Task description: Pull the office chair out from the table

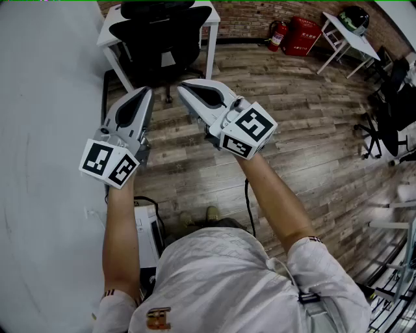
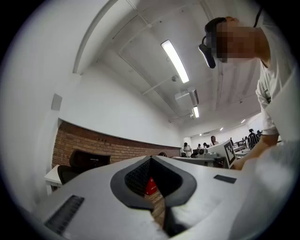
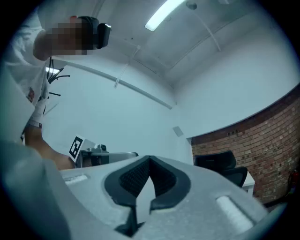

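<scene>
Both tools were empty when I looked in from the remote desk: the left gripper (image 1: 145, 92) and the right gripper (image 1: 183, 87) each had their jaws pressed together with nothing between the pads, as each gripper's own view confirmed. They were held side by side at arm's length, tips angled a little upward and aimed across the wooden floor (image 1: 292, 149). The office chair (image 1: 158, 55), black with a headrest, stood straight ahead of them, its seat tucked under the near edge of the white table (image 1: 212, 14) and its backrest (image 1: 140, 29) turned toward me. From the head camera it lay in line with the gap between the two tips and apart from both, so neither hand was clearly the closer. A red fire extinguisher (image 1: 277, 35) stood against the brick wall (image 1: 247, 16), beyond the table's right corner. By my reading the pull had not yet begun. The jaws would need to part and reach the backrest's top edge, which ran left to right across my path, before the chair could be drawn back.
</scene>
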Demonstrator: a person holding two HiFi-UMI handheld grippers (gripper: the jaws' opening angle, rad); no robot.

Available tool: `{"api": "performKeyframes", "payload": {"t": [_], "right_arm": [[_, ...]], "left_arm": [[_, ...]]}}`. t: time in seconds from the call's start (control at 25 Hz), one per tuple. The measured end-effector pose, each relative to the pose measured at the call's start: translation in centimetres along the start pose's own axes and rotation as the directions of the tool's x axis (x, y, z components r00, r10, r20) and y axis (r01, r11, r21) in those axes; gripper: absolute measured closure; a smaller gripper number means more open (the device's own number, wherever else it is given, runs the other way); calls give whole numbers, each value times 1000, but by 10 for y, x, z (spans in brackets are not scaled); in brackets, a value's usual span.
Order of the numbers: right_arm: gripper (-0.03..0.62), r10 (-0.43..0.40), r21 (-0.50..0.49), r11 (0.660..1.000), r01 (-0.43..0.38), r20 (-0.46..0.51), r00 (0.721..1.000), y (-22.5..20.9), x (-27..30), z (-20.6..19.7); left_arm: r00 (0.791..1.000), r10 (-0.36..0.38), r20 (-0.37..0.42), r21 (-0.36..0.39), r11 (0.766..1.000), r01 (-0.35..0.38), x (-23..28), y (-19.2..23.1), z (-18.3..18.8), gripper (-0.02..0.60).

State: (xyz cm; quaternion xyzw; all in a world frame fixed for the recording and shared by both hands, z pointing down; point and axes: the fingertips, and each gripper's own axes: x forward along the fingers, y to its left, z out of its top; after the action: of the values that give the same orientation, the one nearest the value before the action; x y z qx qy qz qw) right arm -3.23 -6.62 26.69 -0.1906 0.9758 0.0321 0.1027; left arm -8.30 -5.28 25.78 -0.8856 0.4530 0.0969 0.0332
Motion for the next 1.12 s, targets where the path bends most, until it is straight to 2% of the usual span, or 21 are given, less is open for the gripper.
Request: {"api": "performKeyframes", "payload": {"t": [0.56, 0.96, 1.12], "right_arm": [[592, 37, 29, 999, -38, 39, 999, -13, -15, 11], [592, 63, -10, 998, -62, 33, 998, -57, -30, 26], [592, 58, -16, 998, -58, 38, 998, -74, -28, 29]], "left_arm": [[999, 46, 14, -1, 999, -46, 15, -8, 1, 581], [994, 111, 25, 22, 993, -112, 45, -7, 11, 581], [991, 130, 23, 26, 991, -131, 51, 7, 11, 581]]}}
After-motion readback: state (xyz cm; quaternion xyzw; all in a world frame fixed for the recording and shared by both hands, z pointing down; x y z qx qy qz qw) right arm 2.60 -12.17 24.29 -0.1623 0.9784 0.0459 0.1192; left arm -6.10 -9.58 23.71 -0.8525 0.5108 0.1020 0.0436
